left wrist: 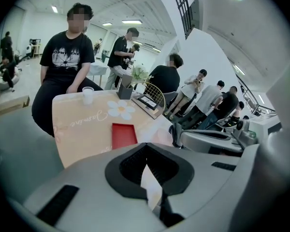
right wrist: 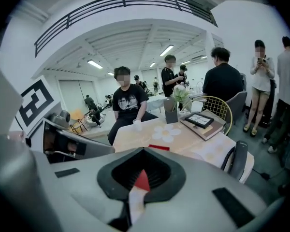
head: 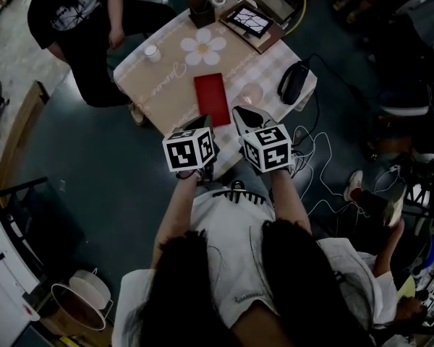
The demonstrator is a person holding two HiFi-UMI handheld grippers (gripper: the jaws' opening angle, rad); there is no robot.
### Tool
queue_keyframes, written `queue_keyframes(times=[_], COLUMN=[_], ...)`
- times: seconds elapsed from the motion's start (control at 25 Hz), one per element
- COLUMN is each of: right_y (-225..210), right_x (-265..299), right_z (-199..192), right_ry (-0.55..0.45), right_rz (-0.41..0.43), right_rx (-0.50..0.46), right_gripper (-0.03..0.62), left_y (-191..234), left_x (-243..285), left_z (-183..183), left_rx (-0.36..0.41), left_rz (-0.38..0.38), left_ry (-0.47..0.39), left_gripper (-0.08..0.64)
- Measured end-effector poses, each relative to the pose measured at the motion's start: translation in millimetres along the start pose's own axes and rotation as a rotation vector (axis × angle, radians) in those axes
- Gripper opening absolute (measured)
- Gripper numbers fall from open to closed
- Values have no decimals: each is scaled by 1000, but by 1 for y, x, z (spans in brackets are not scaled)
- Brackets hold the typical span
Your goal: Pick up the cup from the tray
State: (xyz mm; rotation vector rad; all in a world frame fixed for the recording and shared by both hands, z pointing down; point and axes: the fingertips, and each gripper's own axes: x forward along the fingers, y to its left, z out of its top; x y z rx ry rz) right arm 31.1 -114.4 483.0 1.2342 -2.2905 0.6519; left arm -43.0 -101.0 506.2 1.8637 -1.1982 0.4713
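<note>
Table (head: 166, 85) w/ beige cloth, red tray (head: 212, 97) mid-table. Small white cup (head: 152, 52) stands upright on cloth, well apart from tray, off its far-left corner. L gripper (head: 201, 121) & R gripper (head: 242, 113) at tray's near end, both w/ jaws together.

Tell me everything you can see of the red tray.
The red tray is a plain flat rectangle with a low raised rim, smooth like plastic. It lies flat on the beige table, near the edge closest to the grippers, with its long side pointing away from them. Nothing sits in it. A pale translucent cup stands apart to its right. The left gripper and right gripper hang by its near end, not touching it.
</note>
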Motion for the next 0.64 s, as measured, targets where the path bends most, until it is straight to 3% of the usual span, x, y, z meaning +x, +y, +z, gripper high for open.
queue_keyframes(times=[0.64], right_y=[24], right_x=[-25], right_z=[-33], right_ry=[62], right_rz=[-83], right_rx=[-2], right_gripper=[8], left_y=[-1], left_x=[-39], left_z=[-32], left_rx=[21], left_rz=[-1], left_ry=[-19], left_gripper=[3])
